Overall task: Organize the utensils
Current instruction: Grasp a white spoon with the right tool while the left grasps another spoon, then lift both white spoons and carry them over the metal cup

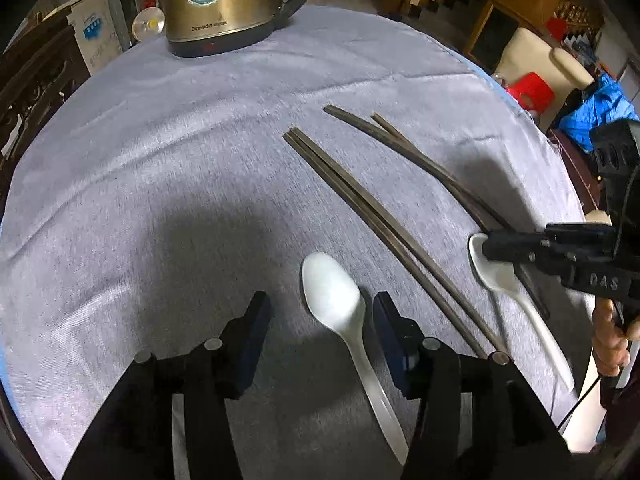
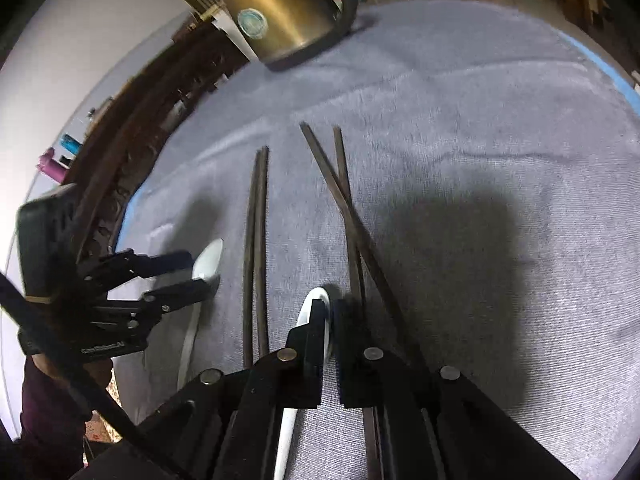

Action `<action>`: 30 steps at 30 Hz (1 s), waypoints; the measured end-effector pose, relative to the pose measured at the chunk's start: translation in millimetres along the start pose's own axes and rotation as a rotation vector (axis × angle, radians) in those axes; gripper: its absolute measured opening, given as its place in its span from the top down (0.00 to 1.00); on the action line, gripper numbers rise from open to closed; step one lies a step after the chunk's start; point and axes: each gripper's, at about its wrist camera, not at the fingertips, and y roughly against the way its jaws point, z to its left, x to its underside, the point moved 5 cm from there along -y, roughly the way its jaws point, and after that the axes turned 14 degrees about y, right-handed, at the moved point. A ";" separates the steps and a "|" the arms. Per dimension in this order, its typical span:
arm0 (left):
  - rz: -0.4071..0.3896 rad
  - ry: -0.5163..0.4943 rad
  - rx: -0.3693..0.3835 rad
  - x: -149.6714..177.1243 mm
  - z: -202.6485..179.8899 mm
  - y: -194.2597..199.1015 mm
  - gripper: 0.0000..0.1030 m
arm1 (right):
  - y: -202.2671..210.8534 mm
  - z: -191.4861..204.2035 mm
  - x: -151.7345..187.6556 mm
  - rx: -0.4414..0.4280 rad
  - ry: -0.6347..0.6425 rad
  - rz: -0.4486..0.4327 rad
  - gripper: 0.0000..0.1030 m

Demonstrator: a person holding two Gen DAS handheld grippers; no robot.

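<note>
Two white spoons and two pairs of dark chopsticks lie on the grey-clothed surface (image 1: 160, 140), with a kettle (image 1: 220, 4) at the far edge. The spoons look like thin plastic or melamine: light, stiff and slick, so a grip across the neck or bowl rim should hold better than one on the tapering handle. The left spoon (image 1: 340, 312) lies flat between the spread fingers of the left tongs (image 1: 320, 312), which are open and hover low, not touching it. The right tongs (image 2: 330, 312) are closed on the bowl of the right spoon (image 2: 314, 304), reaching forward just above the cloth. The parallel chopsticks (image 1: 380, 224) lie between the spoons; the crossed chopsticks (image 1: 420, 160) run under the right tongs.
</note>
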 end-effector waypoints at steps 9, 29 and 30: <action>-0.061 -0.026 0.004 4.6 -9.9 2.0 0.71 | -4.5 3.9 -1.4 -0.041 0.051 0.003 0.97; -0.434 0.115 0.067 40.5 -2.9 138.7 0.71 | 29.9 -0.1 13.2 -0.042 -0.093 -0.118 0.50; -0.444 0.121 0.076 41.9 -1.1 144.0 0.71 | 23.9 0.1 10.6 -0.048 -0.088 -0.106 0.50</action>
